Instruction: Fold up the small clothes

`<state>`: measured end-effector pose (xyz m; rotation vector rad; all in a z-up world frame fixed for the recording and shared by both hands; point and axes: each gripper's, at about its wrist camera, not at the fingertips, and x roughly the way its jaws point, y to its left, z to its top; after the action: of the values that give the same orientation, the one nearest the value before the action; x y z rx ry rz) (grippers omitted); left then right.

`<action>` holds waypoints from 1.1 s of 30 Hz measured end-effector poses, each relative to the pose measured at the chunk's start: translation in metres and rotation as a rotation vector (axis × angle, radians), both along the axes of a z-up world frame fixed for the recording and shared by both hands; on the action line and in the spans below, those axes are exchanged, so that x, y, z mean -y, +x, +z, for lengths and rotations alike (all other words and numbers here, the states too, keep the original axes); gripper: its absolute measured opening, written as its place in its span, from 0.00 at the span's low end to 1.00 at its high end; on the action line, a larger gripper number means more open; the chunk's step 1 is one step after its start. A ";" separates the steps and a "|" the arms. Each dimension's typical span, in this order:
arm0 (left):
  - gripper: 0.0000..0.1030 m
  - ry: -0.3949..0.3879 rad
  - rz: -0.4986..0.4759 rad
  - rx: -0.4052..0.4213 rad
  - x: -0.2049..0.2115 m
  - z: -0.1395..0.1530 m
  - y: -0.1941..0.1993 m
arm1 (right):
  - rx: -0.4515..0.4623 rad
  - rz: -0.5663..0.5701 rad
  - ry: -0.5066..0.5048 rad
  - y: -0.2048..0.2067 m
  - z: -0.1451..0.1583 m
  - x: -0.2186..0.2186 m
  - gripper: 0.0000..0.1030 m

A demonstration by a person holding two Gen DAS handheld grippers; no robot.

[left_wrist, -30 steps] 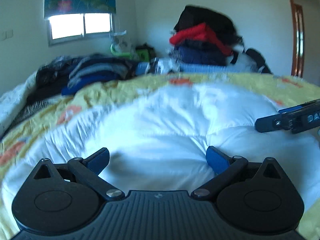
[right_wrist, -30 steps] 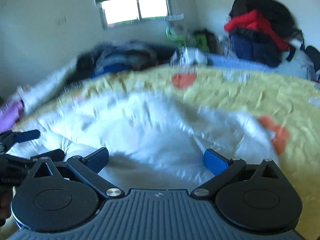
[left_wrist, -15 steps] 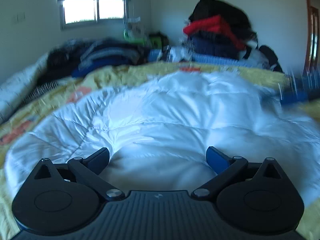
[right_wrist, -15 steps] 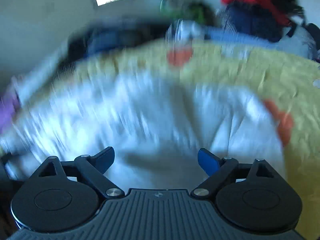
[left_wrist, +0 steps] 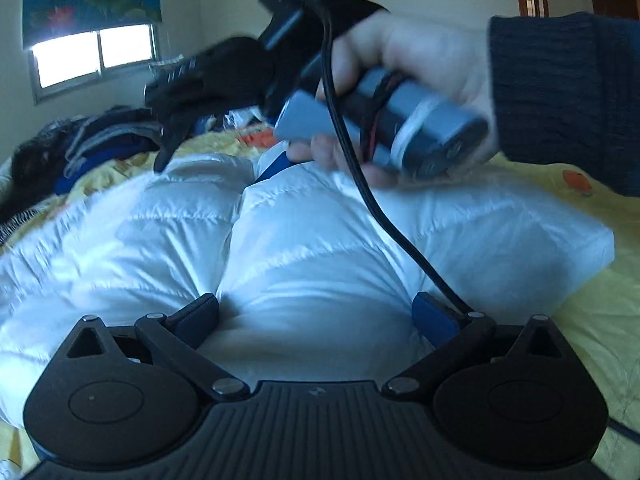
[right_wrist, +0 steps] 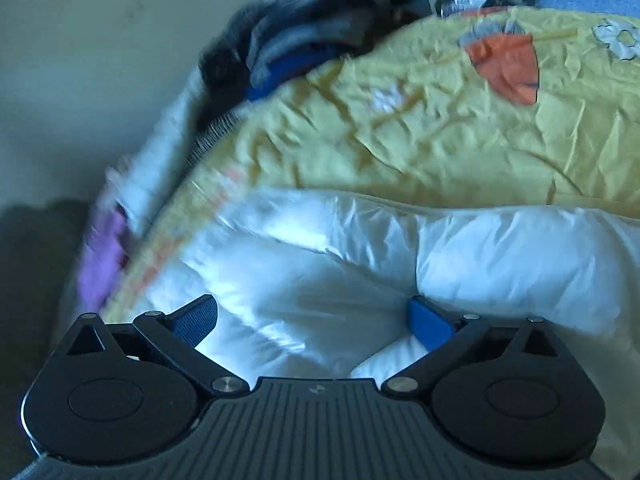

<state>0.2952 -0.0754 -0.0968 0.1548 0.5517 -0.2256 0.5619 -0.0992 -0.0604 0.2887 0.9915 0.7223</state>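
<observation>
A white quilted puffer jacket (left_wrist: 320, 240) lies spread on the yellow bedspread (left_wrist: 592, 320); it also shows in the right wrist view (right_wrist: 360, 272). My left gripper (left_wrist: 316, 316) is open, low over the jacket's near part with the fabric bulging between its blue pads. My right gripper (right_wrist: 312, 320) is open just above the jacket's left side. In the left wrist view the right gripper's body (left_wrist: 224, 80) and the hand holding its grey handle (left_wrist: 384, 128) cross above the jacket, with a black cable (left_wrist: 380, 208) hanging down.
A pile of dark and blue clothes (left_wrist: 92, 140) lies at the bed's far left, also in the right wrist view (right_wrist: 300, 52). A window (left_wrist: 92, 56) is behind it. A purple garment (right_wrist: 100, 256) lies at the bed's left edge. Orange prints mark the bedspread (right_wrist: 504, 64).
The right gripper has swung from the jacket's right side across to its left and now points down at it. The left gripper has stayed low over the jacket, shifting slightly.
</observation>
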 end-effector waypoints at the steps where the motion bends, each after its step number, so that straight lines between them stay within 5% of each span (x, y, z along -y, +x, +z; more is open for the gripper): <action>1: 1.00 -0.019 0.003 -0.017 -0.002 0.000 0.004 | 0.018 0.010 -0.024 -0.002 -0.003 -0.004 0.96; 11: 1.00 -0.070 0.006 -0.033 -0.010 -0.001 0.008 | 0.145 0.000 -0.118 -0.006 -0.006 -0.019 0.97; 13: 1.00 -0.113 0.020 0.010 -0.024 0.002 -0.002 | 0.121 -0.058 -0.053 -0.016 0.008 0.005 0.91; 16: 1.00 -0.141 0.109 0.091 -0.052 0.015 -0.026 | 0.138 -0.147 0.135 -0.058 0.030 0.068 0.98; 19: 1.00 -0.267 0.241 0.132 -0.102 0.026 -0.044 | 0.163 -0.231 0.184 -0.118 0.038 0.139 1.00; 25: 1.00 -0.682 0.662 0.006 -0.214 0.017 -0.054 | 0.126 -0.545 0.284 -0.242 0.011 0.252 0.99; 29: 1.00 -0.846 0.707 -0.084 -0.229 0.003 -0.055 | 0.018 -0.638 0.406 -0.288 -0.019 0.275 0.99; 33: 1.00 -0.941 0.699 -0.125 -0.230 -0.007 -0.043 | -0.099 -0.684 0.390 -0.284 -0.044 0.271 0.95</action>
<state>0.2524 0.1544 -0.1039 -0.9611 0.5437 0.2040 0.2775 -0.3701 -0.1049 0.9586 0.7645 0.2650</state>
